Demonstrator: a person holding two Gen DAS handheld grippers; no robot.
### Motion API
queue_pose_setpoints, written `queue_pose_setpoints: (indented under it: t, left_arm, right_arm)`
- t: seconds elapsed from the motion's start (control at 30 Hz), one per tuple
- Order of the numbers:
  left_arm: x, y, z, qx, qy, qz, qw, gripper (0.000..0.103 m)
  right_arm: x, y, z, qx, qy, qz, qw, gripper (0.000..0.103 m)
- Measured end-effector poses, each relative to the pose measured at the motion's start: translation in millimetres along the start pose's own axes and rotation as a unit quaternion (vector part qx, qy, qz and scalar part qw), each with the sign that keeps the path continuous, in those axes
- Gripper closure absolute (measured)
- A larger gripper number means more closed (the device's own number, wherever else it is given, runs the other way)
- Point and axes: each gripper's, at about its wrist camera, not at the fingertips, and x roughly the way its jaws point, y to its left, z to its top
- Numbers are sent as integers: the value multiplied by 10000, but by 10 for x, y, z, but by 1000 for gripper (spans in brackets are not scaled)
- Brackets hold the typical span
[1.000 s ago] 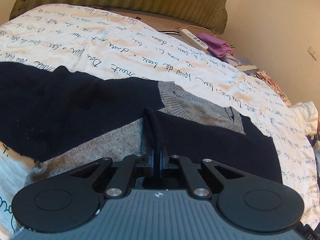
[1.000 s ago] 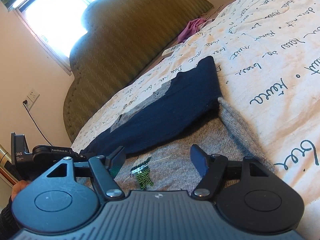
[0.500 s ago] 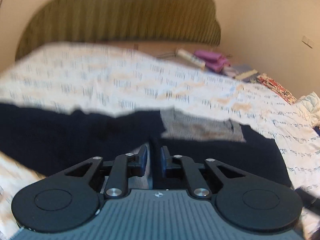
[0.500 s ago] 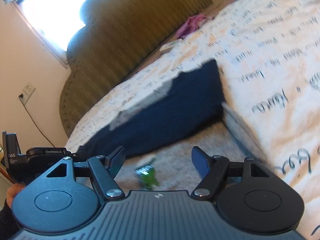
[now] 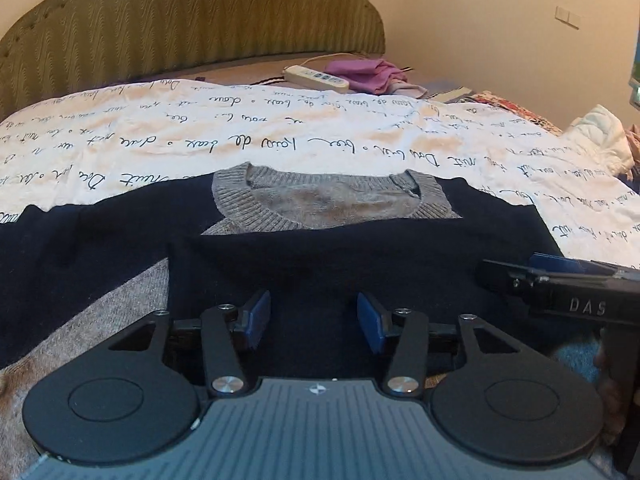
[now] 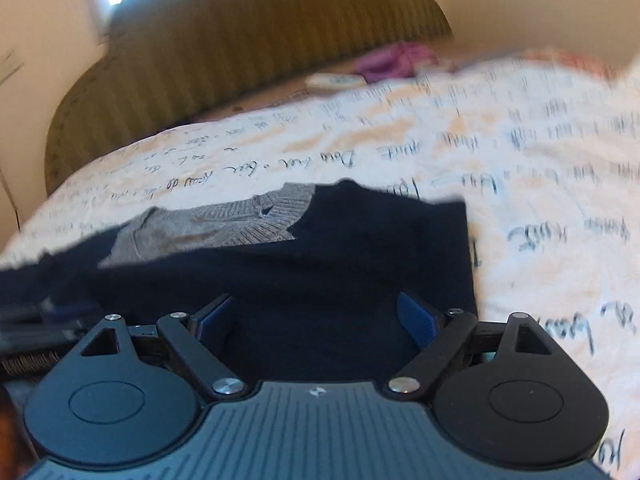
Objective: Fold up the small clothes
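Two open claws over a part-folded sweater on a bed

Nearest, left claw and right claw are opening, empty. Navy-and-grey sweater lies mid-bed; beyond, headboard. A dragging pad could undo the loose folded sleeve.

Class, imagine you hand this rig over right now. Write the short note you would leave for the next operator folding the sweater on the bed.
Left gripper: jaws opening, nothing between them, over the navy fold.
Right gripper: jaws opening wide, empty, above the sweater's right side.
Sweater: grey with navy sleeves, lying flat on the script-print bedspread, grey collar facing the headboard.
Done: a navy sleeve lies folded across the chest.
Left: the other sleeve is spread out to the left; fold it in, then fold the body.
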Motion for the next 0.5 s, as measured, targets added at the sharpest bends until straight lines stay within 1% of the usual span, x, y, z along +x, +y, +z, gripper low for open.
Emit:
queue_pose_setpoints:
  t: [0.07, 0.2, 0.27, 0.3, 0.37, 0.4, 0.43, 0.47, 0.5]
  left_arm:
    - [2, 10, -25, 46, -128, -33, 9999, 47]
    - [-61, 44, -7, -113, -211, -107, 9997, 47]
    - [-235, 120, 1, -233, -293, -24, 9993, 48]
    - [-373, 196, 2, -315, -409, 56, 9987, 47]
    - [-677, 442, 15, -591, -803, 165, 9949, 41]
    - [-829, 615, 24, -805, -1045, 321, 9907, 33]
    - [-995, 836, 29, -1105, -1329, 568, 9833, 23]
    - [-1126, 1064, 35, -1437, -1548, 832, 9739, 18]
    - [-1251, 1355, 39, -1889, -1721, 1148, 9600, 14]
  right_arm:
    - [21, 6, -11, -39, -2, -56, 10000, 14]
    - [74, 109, 0, -362, 85, -270, 9989, 12]
    - [60, 89, -5, -327, 71, -242, 9991, 12]
    - [50, 84, 0, -291, 59, -216, 9993, 12]
    - [37, 74, -8, -271, 41, -190, 9994, 12]
    - [33, 78, -9, -266, 35, -183, 9995, 12]
    - [33, 79, -10, -268, 36, -187, 9995, 12]
    - [33, 82, -11, -283, 39, -200, 9994, 12]
    - [36, 86, -12, -308, 44, -218, 9993, 12]
